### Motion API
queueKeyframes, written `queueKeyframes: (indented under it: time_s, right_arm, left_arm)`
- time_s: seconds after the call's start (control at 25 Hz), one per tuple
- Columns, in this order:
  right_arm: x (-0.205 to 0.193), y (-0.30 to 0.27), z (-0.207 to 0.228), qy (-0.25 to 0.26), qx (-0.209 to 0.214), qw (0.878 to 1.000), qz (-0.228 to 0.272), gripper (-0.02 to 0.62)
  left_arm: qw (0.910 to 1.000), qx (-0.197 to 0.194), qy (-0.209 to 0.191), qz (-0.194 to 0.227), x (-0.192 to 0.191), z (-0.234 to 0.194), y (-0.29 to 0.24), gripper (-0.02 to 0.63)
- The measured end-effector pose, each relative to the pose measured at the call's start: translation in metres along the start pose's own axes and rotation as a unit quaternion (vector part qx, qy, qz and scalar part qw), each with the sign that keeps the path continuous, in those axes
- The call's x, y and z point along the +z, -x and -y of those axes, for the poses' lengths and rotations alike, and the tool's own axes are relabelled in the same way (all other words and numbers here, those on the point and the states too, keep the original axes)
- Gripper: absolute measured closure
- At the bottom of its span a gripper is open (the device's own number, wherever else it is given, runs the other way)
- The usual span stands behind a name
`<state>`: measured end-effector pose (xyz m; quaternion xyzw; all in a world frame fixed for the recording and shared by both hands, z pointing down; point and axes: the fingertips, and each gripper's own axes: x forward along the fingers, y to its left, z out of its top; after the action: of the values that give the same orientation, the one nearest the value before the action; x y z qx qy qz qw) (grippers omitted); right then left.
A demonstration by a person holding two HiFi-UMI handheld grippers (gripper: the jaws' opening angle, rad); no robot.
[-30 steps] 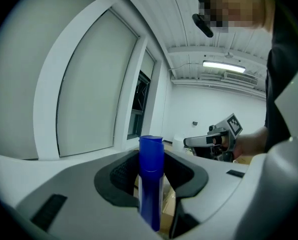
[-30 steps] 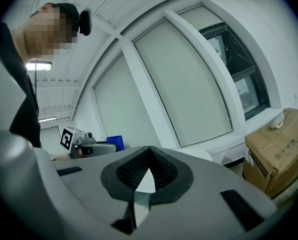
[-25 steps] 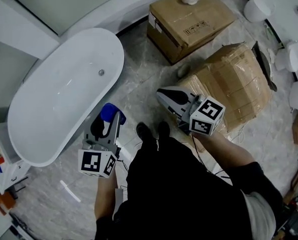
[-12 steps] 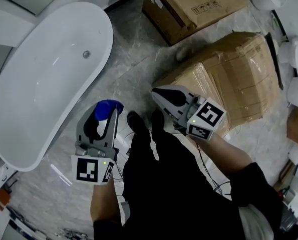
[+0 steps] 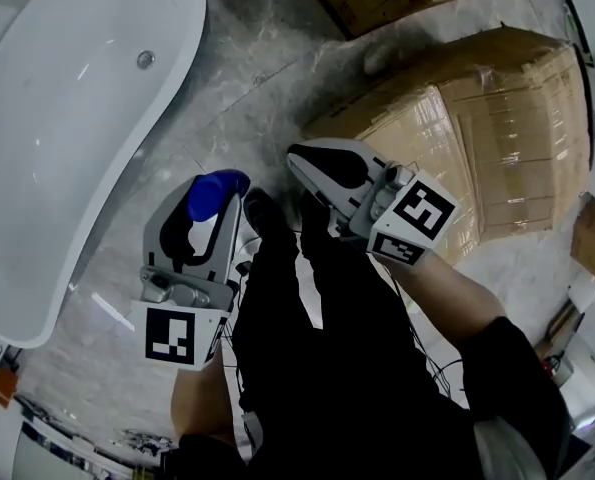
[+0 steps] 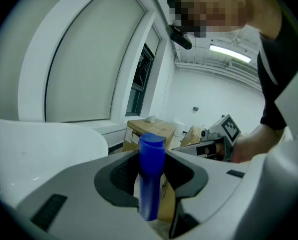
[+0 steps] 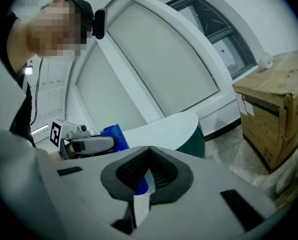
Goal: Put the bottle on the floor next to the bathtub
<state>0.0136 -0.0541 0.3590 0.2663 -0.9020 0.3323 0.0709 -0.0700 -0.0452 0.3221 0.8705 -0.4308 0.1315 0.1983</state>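
I am gripping the blue bottle (image 5: pixel 215 190) in my left gripper (image 5: pixel 209 206), its jaws pressing on the bottle's sides from left and right. In the left gripper view the bottle (image 6: pixel 151 176) is standing upright between the dark pads, its flat blue top rising just above them. The left gripper (image 6: pixel 151 189) is pointing towards the white bathtub (image 6: pixel 38 139), whose rounded rim is filling the left of that view.

From the head view I am holding the bottle up over the grey marbled floor (image 5: pixel 227 78), in the strip between the bathtub (image 5: pixel 67 118) and my own black shoes (image 5: pixel 262 213) – it is not yet resting on the floor.

My right gripper (image 5: pixel 302 160) is hanging just beside the left one, on the other side of my legs, and it is carrying nothing. In the right gripper view its jaws are meeting pad to pad, closed and empty; the right gripper (image 7: pixel 147 156) is looking across at the left gripper (image 7: pixel 83 141) and the bottle (image 7: pixel 116 134), with the bathtub (image 7: pixel 174 126) curving behind them.

A large taped cardboard box (image 5: pixel 487 128) is lying on the floor beyond my right gripper – well apart from the bathtub. The same right gripper (image 6: pixel 219 139) is showing in the left gripper view, out to the right.
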Motion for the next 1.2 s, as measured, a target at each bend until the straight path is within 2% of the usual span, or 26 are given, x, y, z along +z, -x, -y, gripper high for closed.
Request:
queueKeyframes:
  time_s: [0.32, 0.6, 0.92, 1.2]
  right_arm:
    - [-0.051, -0.034, 0.058, 0.005, 0.005, 1.0, 0.001, 0.568]
    - [-0.077, -0.049, 0.106, -0.004, -0.002, 1.0, 0.027, 0.568]
    - [-0.091, -0.091, 0.127, 0.022, 0.019, 0.998, 0.047, 0.568]
    - [-0.119, -0.14, 0.141, 0.04, 0.038, 0.998, 0.034, 0.568]
  left_arm:
    - [0.9999, 0.008, -0.012, -0.009, -0.075, -0.04, -0.048, 0.447]
    - [0.9995, -0.001, -0.028, -0.018, -0.141, -0.068, -0.089, 0.447]
    - [0.9974, -0.009, -0.064, -0.033, -0.205, -0.101, -0.136, 0.448]
    - [0.9967, -0.028, -0.076, -0.004, -0.242, -0.119, -0.181, 0.448]
